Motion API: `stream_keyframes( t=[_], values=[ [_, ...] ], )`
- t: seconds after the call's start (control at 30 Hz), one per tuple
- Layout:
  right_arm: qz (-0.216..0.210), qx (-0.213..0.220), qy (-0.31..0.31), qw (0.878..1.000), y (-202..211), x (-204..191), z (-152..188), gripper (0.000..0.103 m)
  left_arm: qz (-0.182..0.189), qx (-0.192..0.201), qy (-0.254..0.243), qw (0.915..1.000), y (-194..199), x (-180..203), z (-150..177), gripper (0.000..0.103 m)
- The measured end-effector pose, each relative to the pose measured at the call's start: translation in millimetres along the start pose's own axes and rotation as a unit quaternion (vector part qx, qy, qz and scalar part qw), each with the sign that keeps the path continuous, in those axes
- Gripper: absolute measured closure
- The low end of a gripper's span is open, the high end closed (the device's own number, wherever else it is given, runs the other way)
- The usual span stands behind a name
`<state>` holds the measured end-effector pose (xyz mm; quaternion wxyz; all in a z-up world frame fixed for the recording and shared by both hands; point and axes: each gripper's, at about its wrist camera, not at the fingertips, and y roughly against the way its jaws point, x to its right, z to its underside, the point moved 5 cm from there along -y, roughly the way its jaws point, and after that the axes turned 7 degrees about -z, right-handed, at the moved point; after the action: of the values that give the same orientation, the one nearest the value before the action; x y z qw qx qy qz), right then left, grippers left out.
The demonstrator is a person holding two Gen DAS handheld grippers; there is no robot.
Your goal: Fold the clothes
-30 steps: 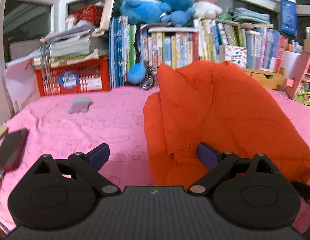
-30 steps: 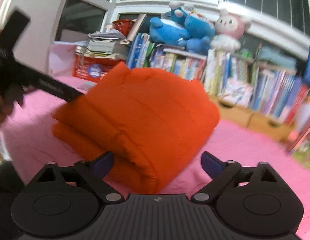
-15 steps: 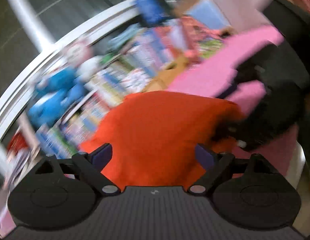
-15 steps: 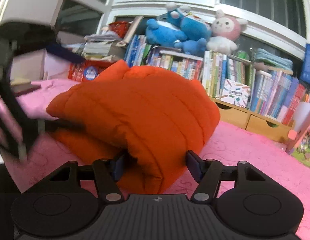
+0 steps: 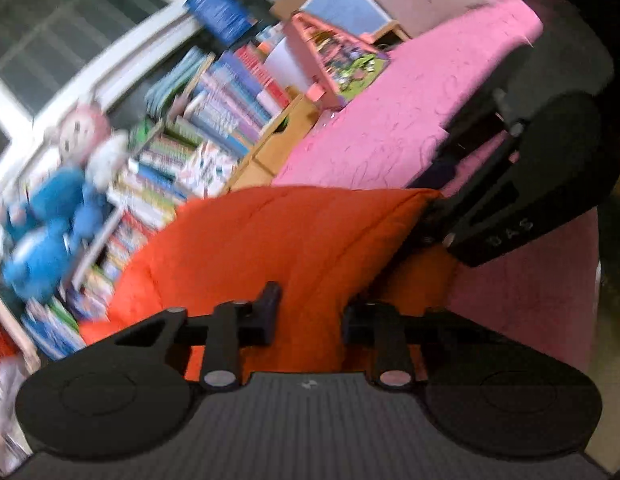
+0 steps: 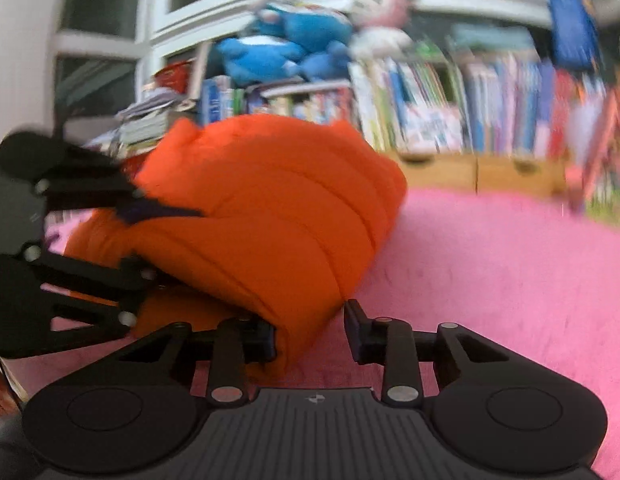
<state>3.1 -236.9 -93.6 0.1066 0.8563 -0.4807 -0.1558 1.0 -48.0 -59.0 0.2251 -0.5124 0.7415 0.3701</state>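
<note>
While my left tool [image 5: 310, 316] is rolled over so that its view is tilting, its jaws have just been closing, and they are now pinching a fold of the orange padded garment [image 5: 269, 248] between them. From the right wrist view I am seeing that same left tool [image 6: 149, 240] at the left edge, gripping the garment's [image 6: 269, 208] left end with one finger on top and one below.

My right tool [image 6: 310, 332] has also just been closing its jaws. Its left finger [image 6: 261, 340] is pressing into the garment's near lower corner, and the corner is sitting between the jaws, but I cannot tell whether the right finger [image 6: 358, 332] is touching the cloth. In the left wrist view the right tool [image 5: 430, 208] is meeting the garment's far corner.

The garment is lying bunched and folded on the pink cover [image 6: 490, 264]. Behind it a row of books [image 6: 450, 112] is standing, with blue plush toys [image 6: 285, 52] and a pink-and-white plush toy [image 6: 382, 12] sitting on top.
</note>
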Motion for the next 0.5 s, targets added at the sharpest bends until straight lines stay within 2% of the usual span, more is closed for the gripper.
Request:
stream_keyframes(
  t=[0.13,0.5],
  values=[
    [0.003,0.0,-0.036,0.999,-1,9,6,0.068,0.016,-0.034,0.056,0.9978,8,-7,12,0.083],
    [0.01,-0.001,-0.034,0.999,-4,6,3,0.065,-0.016,-0.102,0.107,0.9888,30,-29,62,0.085]
  ],
)
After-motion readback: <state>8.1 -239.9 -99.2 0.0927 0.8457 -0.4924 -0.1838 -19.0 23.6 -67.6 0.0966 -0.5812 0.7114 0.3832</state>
